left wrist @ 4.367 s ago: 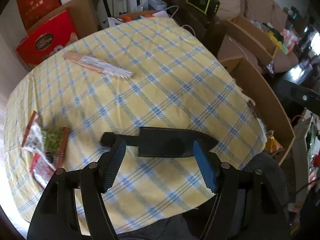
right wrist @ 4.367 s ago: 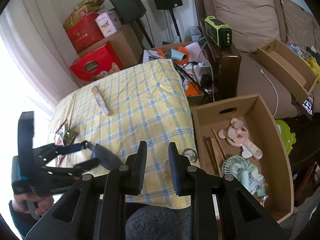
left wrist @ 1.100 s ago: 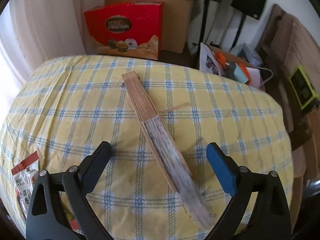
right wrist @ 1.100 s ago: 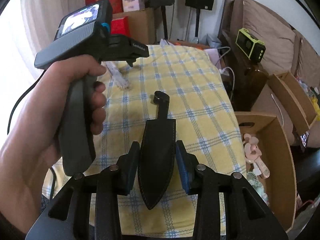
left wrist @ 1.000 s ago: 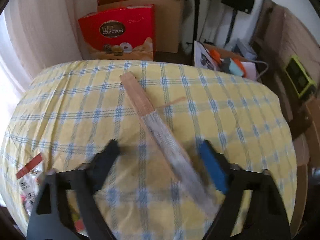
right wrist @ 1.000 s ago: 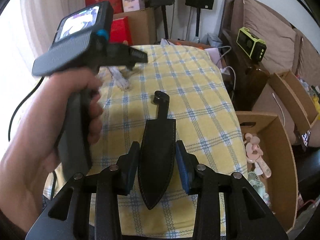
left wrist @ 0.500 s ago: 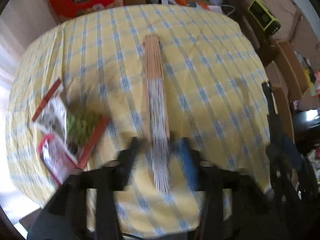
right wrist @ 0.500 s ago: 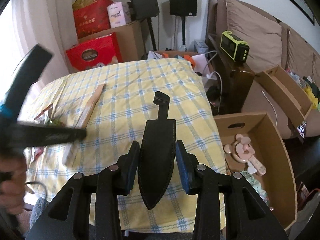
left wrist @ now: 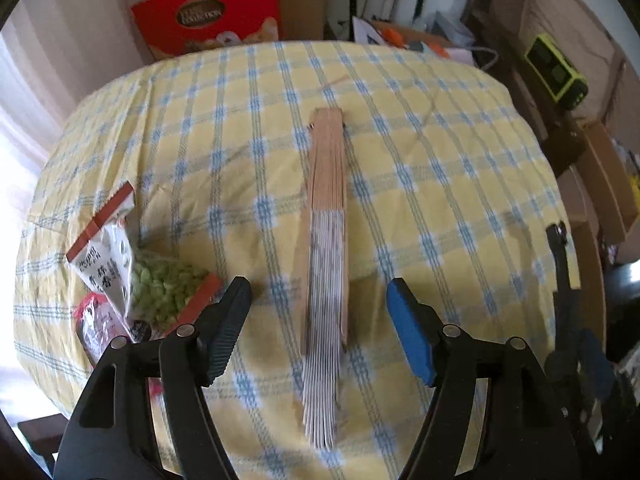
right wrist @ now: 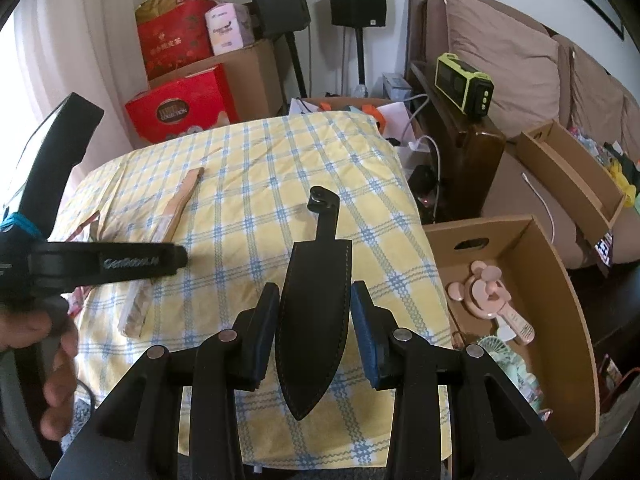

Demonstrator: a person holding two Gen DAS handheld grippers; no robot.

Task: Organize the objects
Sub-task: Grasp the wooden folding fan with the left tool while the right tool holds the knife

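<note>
left wrist view: one left gripper (left wrist: 318, 320) is held over a table (left wrist: 440, 168) covered in yellow check cloth, pointing steeply down. its jaws are opening, and one folded fan (left wrist: 326, 264) lies lengthwise between them on the cloth, untouched by either pad. the fan's wooden end is turned away from the camera and its pleated end toward it. one snack bag (left wrist: 120, 272) with green contents is seen just left of the left finger. one red box (left wrist: 208, 16) is seen beyond the far edge of the table. at the right edge, part of the right gripper is seen with the sheath handle, blurred.

right wrist view: one right gripper (right wrist: 314, 328) is closed on one black sheath (right wrist: 316, 320), which is held above the table with its tip toward the camera and its handle pointing away. the left gripper is seen at the left, carried by one hand (right wrist: 48, 364), above the fan. right of the table, one cardboard box (right wrist: 560, 280) is seen holding two small fans, one pink and one green. two speakers are counted at the back wall.
</note>
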